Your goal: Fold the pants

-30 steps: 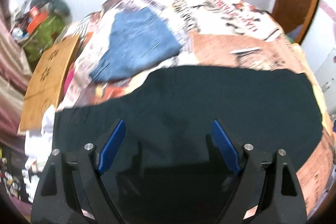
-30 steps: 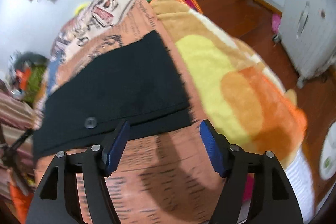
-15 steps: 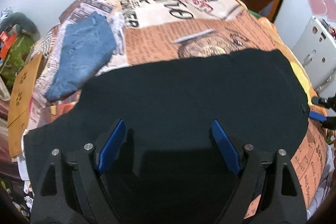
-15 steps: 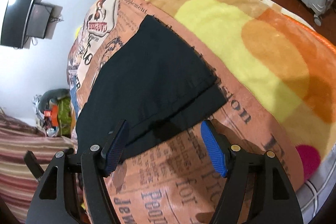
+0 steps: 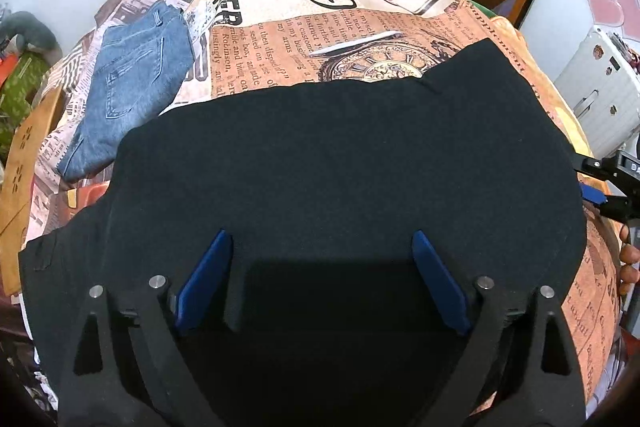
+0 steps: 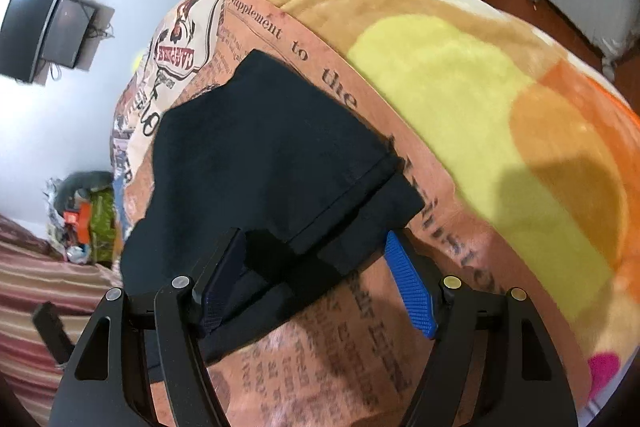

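The newsprint-patterned bedspread (image 5: 360, 39) carries the black pants (image 5: 320, 163) spread flat, with folded blue jeans (image 5: 132, 75) well apart beyond them. The left gripper (image 5: 320, 279) hangs over the middle of the pants, fingers wide and holding nothing. The right gripper (image 6: 316, 267), also wide, now straddles the pants' corner hem; half a second earlier that hem lay just ahead of its fingertips.

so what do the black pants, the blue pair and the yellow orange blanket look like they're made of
Black pants: smooth matte woven cloth, probably cotton or a blend; flat, no sheen. Blue pair: denim, going by the faded wash, stitched seams and pocket. Blanket: soft plush fleece, with a fuzzy nap and quilted ridges near its edge.
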Tool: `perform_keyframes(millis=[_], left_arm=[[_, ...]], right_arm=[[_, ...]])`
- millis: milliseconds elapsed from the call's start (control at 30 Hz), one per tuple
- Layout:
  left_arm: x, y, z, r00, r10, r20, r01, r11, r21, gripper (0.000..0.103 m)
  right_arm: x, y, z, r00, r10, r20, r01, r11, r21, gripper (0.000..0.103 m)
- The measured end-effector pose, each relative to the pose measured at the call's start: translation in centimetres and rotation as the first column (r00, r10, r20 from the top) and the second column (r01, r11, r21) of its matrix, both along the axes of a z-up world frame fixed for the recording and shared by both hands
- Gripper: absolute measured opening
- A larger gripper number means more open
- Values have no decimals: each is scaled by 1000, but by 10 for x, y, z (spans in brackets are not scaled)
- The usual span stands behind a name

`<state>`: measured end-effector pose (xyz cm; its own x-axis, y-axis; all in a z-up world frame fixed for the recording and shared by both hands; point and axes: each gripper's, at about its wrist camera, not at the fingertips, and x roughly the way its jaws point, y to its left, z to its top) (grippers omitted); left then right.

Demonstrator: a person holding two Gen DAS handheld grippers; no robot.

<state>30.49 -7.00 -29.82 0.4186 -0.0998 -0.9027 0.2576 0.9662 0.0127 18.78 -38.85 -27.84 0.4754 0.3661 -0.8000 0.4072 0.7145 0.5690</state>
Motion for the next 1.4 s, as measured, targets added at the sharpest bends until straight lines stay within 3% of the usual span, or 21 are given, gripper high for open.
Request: perform_keyframes(millis=[67, 100, 167, 333, 567, 767, 1100, 1400], left_arm=[[0, 0, 0, 1000, 1, 0, -1, 1000, -2, 93], [0, 0, 0, 1000, 1, 0, -1, 1000, -3, 93], [0, 0, 0, 1000, 1, 1, -1, 1000, -3, 93], [0, 0, -1, 1000, 1, 2, -1, 1000, -3, 93], [0, 10, 9, 999, 41, 19, -41, 999, -15, 93], [-8, 25, 40, 993, 79, 93, -74, 996, -52, 93], [-34, 71, 92, 959, 168, 227, -145, 983, -111, 93], [-59, 129, 109, 918, 280, 280, -245, 958, -152, 93]], right_arm=[[5, 4, 1, 1000, 21, -4, -22, 998, -63, 61], [7, 5, 1, 1000, 29, -11, -29, 995, -95, 53], [9, 3, -1, 999, 38, -9, -39, 994, -103, 46], [8, -1, 2, 997, 67, 27, -64, 994, -84, 12], [3, 11, 39, 989, 86, 119, -67, 986, -152, 9], [3, 10, 99, 959, 112, 259, -66, 982, -179, 9], [22, 65, 179, 868, 236, 437, -155, 965, -212, 9], [43, 149, 191, 785, 421, 454, -331, 905, -267, 9]])
